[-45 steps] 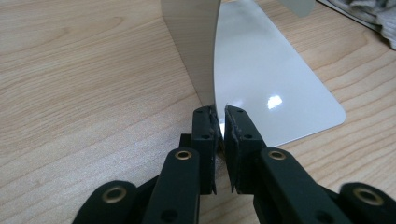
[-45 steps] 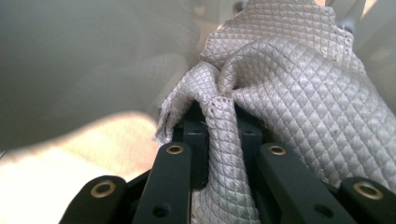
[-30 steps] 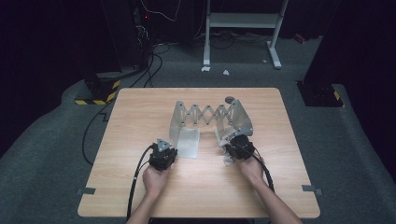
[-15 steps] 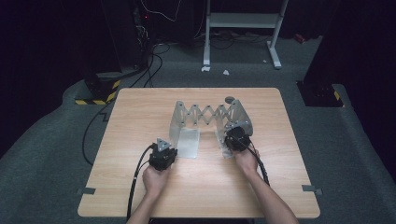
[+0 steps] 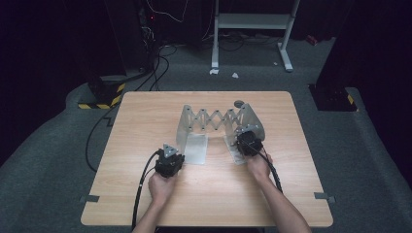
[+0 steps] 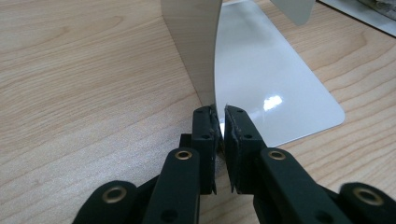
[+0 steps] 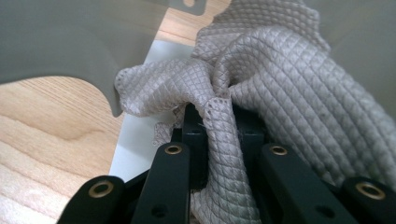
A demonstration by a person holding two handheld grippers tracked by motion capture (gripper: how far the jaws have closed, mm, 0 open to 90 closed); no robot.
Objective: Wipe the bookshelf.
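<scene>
A grey metal rack (image 5: 214, 118) with a scissor lattice between two upright end plates stands mid-table. My left gripper (image 5: 174, 154) is at its left end. In the left gripper view the gripper (image 6: 220, 119) is shut on the thin near edge of the upright left plate (image 6: 194, 51), whose flat foot (image 6: 275, 79) lies on the wood. My right gripper (image 5: 245, 140) is at the rack's right end plate. In the right gripper view that gripper (image 7: 223, 135) is shut on a fold of beige quilted cloth (image 7: 280, 84), which is bunched against the grey plate (image 7: 60, 42).
The wooden table (image 5: 145, 111) has bare wood on all sides of the rack. A small dark round object (image 5: 238, 103) sits behind the rack. Cables (image 5: 145, 184) trail from both grippers toward the near edge. A white stand (image 5: 252, 22) is on the floor beyond.
My right gripper has edged a little farther from the person, toward the right end plate, with the cloth still in it. The left gripper has stayed where it was.
</scene>
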